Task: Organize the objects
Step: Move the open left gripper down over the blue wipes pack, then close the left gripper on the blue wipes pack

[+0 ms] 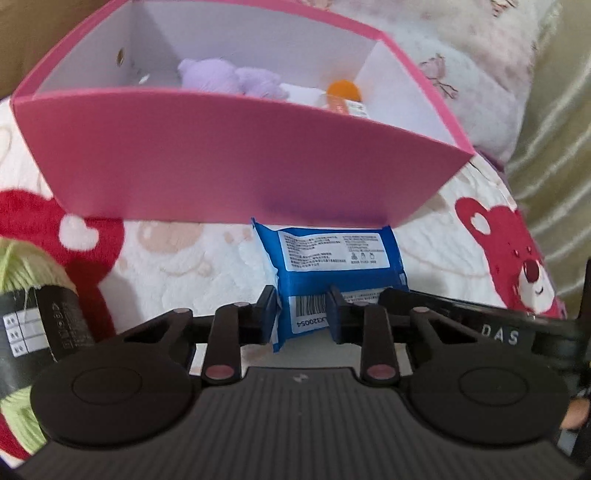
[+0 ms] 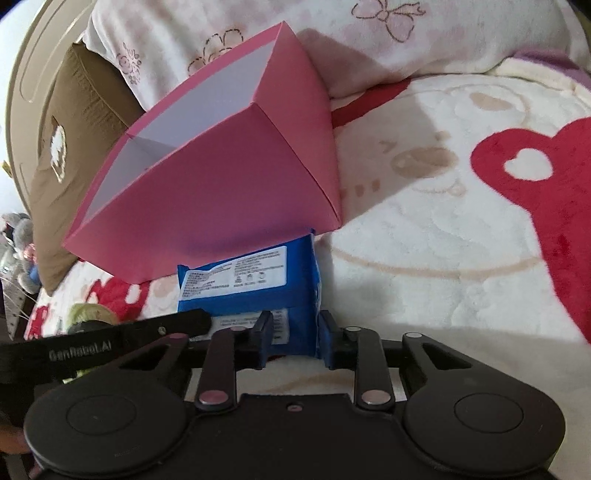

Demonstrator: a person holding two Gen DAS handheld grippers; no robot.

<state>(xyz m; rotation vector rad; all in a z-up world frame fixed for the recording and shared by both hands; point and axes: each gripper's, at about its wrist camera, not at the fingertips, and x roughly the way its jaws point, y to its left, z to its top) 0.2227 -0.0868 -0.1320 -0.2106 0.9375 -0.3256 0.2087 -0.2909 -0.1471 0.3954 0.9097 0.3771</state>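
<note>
A blue wipes packet [image 1: 325, 258] [image 2: 251, 280] lies on the bed blanket right against the front wall of a pink box [image 1: 236, 162] [image 2: 221, 192]. My left gripper [image 1: 303, 310] is shut on the packet's near end, at its barcode edge. My right gripper [image 2: 294, 332] is shut on the same near end, further right. In each wrist view the other gripper's black arm reaches in from the side. In the box lie a purple plush toy [image 1: 229, 75] and an orange-capped bottle [image 1: 343, 92].
A green yarn ball [image 1: 22, 273] [image 2: 88, 314] with a black label lies left of the packet. The fluffy white blanket [image 2: 443, 240] has red bear prints. Behind the box are a floral pillow [image 2: 221, 33] and a brown cushion [image 2: 74, 129].
</note>
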